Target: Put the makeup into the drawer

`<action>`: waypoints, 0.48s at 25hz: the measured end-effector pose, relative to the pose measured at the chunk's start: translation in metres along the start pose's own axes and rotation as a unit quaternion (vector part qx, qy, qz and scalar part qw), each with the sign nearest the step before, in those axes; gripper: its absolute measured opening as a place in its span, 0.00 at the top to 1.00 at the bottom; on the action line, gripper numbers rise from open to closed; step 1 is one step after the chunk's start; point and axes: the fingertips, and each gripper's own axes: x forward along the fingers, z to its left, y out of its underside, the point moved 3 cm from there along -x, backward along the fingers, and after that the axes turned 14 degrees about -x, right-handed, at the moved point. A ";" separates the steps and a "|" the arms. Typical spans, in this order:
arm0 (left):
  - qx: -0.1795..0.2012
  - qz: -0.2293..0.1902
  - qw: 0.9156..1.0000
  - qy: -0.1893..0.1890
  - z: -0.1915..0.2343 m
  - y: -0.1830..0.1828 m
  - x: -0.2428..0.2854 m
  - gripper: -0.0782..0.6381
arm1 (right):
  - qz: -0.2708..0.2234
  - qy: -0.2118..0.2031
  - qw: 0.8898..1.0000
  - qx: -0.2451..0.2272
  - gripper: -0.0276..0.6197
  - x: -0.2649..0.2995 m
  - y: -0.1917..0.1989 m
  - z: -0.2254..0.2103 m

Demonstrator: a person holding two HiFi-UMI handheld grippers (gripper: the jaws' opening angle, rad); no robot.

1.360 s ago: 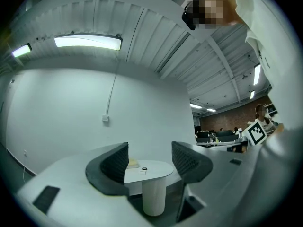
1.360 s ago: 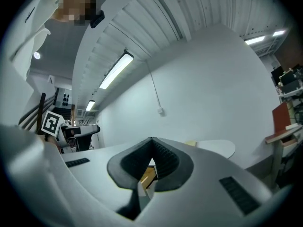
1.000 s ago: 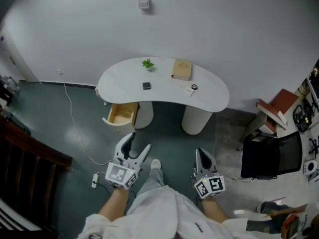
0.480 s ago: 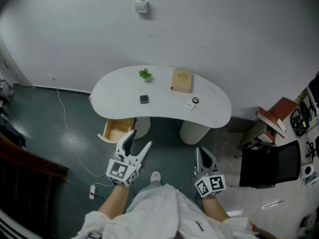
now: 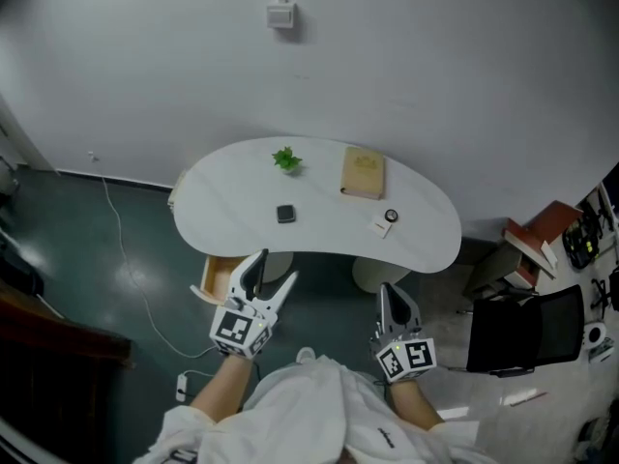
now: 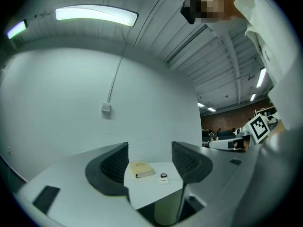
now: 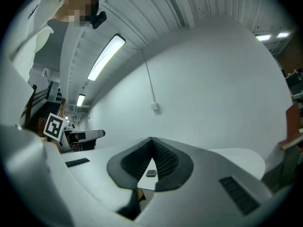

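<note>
A white kidney-shaped table (image 5: pixel 232 187) carries a small dark square compact (image 5: pixel 285 214), a little round jar on a white card (image 5: pixel 389 218), a tan book (image 5: pixel 364 173) and a tiny green plant (image 5: pixel 286 159). Below its left part a wooden drawer (image 5: pixel 215 280) stands pulled out, partly hidden by the tabletop. My left gripper (image 5: pixel 273 271) is held level in front of the drawer, open and empty; the left gripper view shows the book (image 6: pixel 142 169) and jar (image 6: pixel 163 176) between its jaws, far off. My right gripper (image 5: pixel 389 296) is shut on nothing, short of the table's right leg. Past its jaws (image 7: pixel 152 141) lies the compact (image 7: pixel 151 173).
A black chair (image 5: pixel 522 327) and reddish-brown boxes (image 5: pixel 542 222) stand to the right. A white cable (image 5: pixel 135 278) trails over the dark floor to a power strip (image 5: pixel 182 387) at the left. The wall behind the table has a switch box (image 5: pixel 281 14).
Both grippers have travelled forward toward the table, which now sits lower and nearer in the head view. The tabletop now covers more of the drawer. Neither gripper's jaws changed.
</note>
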 end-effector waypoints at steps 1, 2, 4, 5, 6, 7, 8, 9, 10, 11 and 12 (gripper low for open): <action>0.000 0.004 1.000 -0.002 0.007 -0.001 0.004 0.50 | 0.002 0.001 1.000 0.001 0.93 0.008 0.002 0.000; -0.001 0.004 1.000 -0.001 0.014 -0.001 0.009 0.50 | 0.004 0.001 1.000 0.003 0.93 0.016 0.003 0.000; -0.007 0.003 1.000 0.003 0.025 -0.002 0.020 0.50 | 0.008 -0.001 1.000 0.006 0.93 0.030 0.003 0.000; -0.009 0.004 1.000 0.004 0.029 -0.002 0.025 0.50 | 0.010 -0.002 1.000 0.006 0.93 0.037 0.003 0.000; -0.011 0.006 1.000 0.003 0.034 -0.001 0.028 0.50 | 0.011 -0.004 1.000 0.006 0.93 0.043 0.003 0.000; -0.012 0.008 1.000 0.003 0.038 -0.001 0.032 0.50 | 0.012 -0.005 1.000 0.006 0.93 0.048 0.004 -0.001; -0.013 0.010 1.000 0.000 0.042 0.000 0.036 0.50 | 0.012 -0.006 1.000 0.005 0.93 0.054 0.005 -0.002; -0.015 0.012 1.000 -0.004 0.047 0.000 0.040 0.50 | 0.013 -0.006 1.000 0.004 0.93 0.059 0.006 -0.005; -0.016 0.014 1.000 -0.008 0.050 0.000 0.046 0.50 | 0.013 -0.006 1.000 0.003 0.93 0.066 0.007 -0.009; -0.016 0.015 1.000 -0.011 0.054 0.000 0.052 0.50 | 0.014 -0.007 1.000 0.002 0.93 0.072 0.008 -0.013; -0.017 0.017 1.000 -0.012 0.056 0.000 0.058 0.50 | 0.014 -0.007 1.000 0.002 0.93 0.078 0.010 -0.017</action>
